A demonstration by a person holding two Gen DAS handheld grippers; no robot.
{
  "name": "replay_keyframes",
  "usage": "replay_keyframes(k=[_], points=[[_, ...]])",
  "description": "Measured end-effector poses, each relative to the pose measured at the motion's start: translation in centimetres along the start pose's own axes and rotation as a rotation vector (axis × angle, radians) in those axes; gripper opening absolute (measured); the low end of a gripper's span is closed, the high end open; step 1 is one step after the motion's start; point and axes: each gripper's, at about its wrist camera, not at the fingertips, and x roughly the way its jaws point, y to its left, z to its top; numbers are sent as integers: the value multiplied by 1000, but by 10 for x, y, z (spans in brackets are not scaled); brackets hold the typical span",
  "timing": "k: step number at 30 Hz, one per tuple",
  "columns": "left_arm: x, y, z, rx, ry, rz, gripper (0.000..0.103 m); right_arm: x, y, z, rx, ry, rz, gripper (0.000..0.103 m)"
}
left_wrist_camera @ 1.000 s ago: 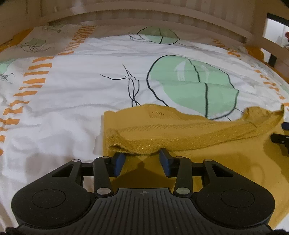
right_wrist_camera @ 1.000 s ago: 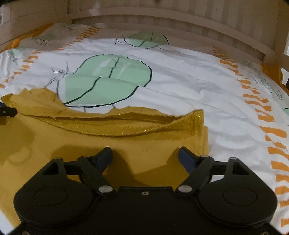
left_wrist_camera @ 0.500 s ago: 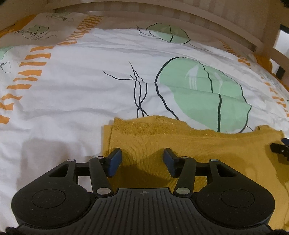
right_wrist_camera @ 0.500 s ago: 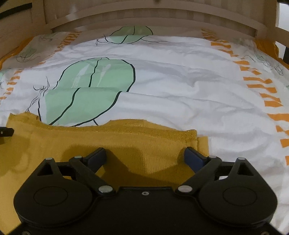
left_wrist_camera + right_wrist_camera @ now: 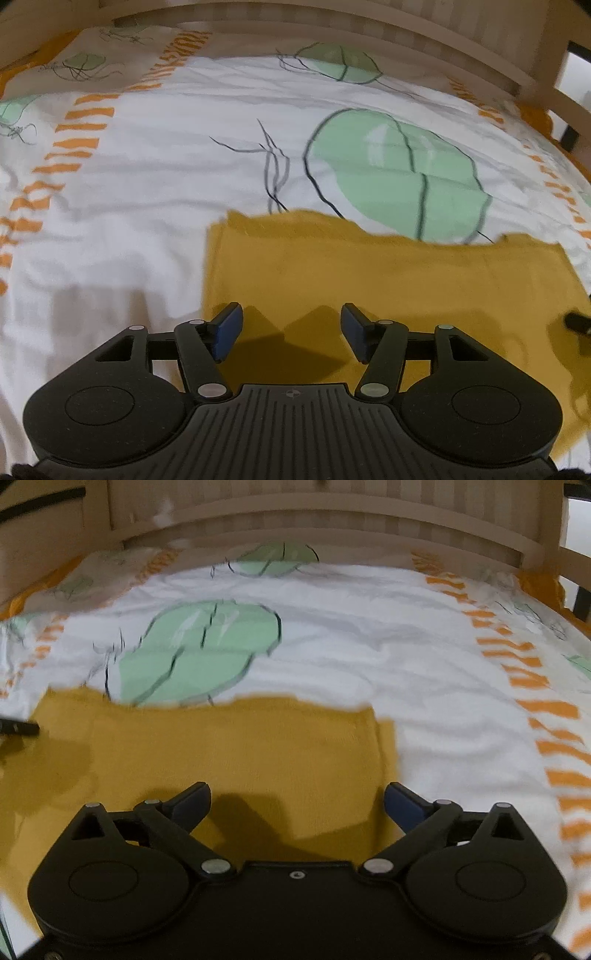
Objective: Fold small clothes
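A mustard-yellow knitted garment lies folded flat on the bed, its far edge doubled over. My left gripper hovers over the garment's left part, its jaws opening with nothing between the blue pads. In the right wrist view the same garment spreads below my right gripper, whose jaws are opening wide and hold no cloth. A tip of the right gripper shows at the right edge of the left wrist view; the left gripper's tip shows at the left edge of the right wrist view.
The bed cover is white with green leaf shapes and orange dashes. A wooden slatted bed rail curves along the far side. Wooden posts stand at the far right.
The raised top edge of the garment was let go and now lies flat, folded over. Both grippers opened wider and drew back from that edge.
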Motion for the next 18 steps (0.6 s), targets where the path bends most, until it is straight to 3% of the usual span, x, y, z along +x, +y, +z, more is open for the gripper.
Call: replay_keyframes(k=[7,13,18], points=[[-20,-28,-22,36,28,-13,59,-28,-21,-46,100,75,33,102],[-31,-59,-20,25,34,-67,59,-35,-30,-47,178,134,86,103],[-26,-90,-5,40,38,-46,59,-36,-45,-55,282,107,149,103]])
